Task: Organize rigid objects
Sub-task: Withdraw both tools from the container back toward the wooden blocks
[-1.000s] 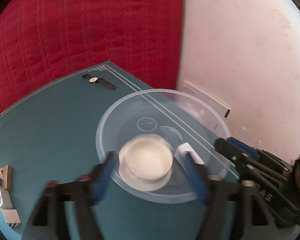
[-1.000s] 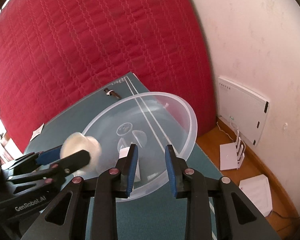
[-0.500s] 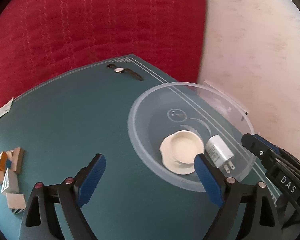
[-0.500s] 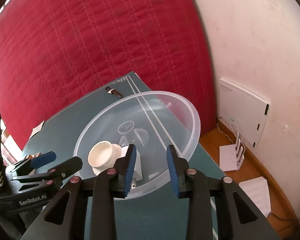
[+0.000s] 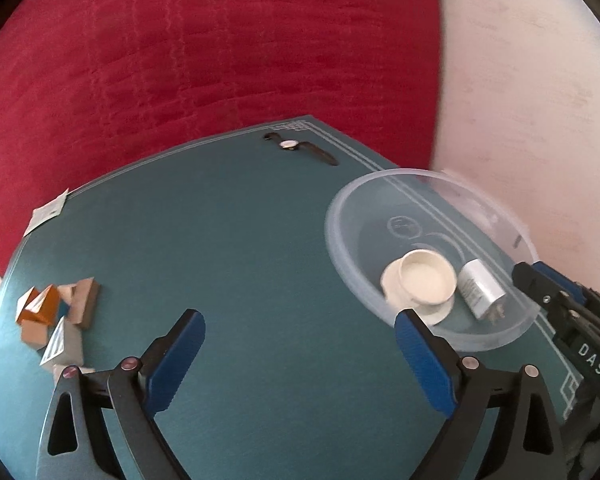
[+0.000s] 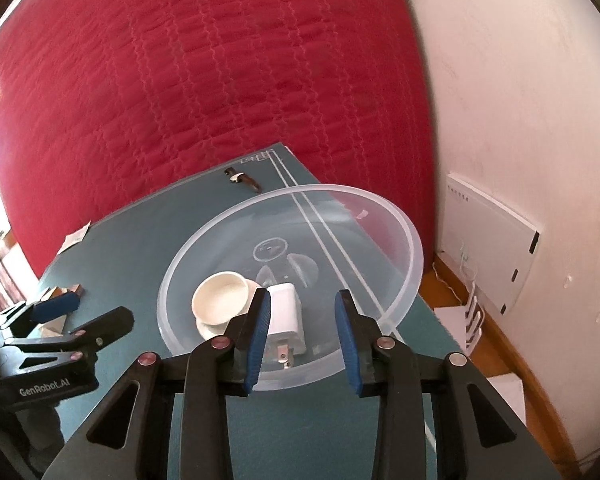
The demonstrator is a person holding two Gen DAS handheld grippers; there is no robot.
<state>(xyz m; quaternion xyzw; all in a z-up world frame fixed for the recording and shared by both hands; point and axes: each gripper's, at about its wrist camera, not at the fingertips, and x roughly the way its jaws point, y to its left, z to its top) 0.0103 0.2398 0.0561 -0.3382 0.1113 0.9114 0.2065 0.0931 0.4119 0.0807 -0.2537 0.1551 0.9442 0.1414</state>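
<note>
While the left gripper (image 5: 300,356) hangs over bare teal table (image 5: 240,240) with its blue-padded jaws spread wide and nothing between them, the right gripper (image 6: 302,334) sits at the near rim of the clear plastic bowl (image 6: 404,232), its jaws parted and empty as well. Inside the bowl, on the side nearest the grippers, a cream-coloured cup (image 6: 220,296) rests on a matching saucer (image 6: 208,328), and just beside it lies a white plug adapter (image 6: 286,316) on its side, prongs pointing toward the right gripper; whether the adapter touches the saucer cannot be told through the plastic. In the left wrist view the same cup (image 5: 426,282) and adapter (image 5: 480,294) show through the bowl's wall (image 5: 340,248), to the right of the left gripper's right finger. A cluster of small wooden and orange blocks (image 5: 56,316) lies near the table's left edge, well apart from the bowl. A wristwatch (image 5: 296,146) with a dark strap lies flat near the far edge, and a small white paper tag (image 5: 48,214) sits at the far left corner. Behind the table hangs a red quilted cloth (image 6: 220,100).
</note>
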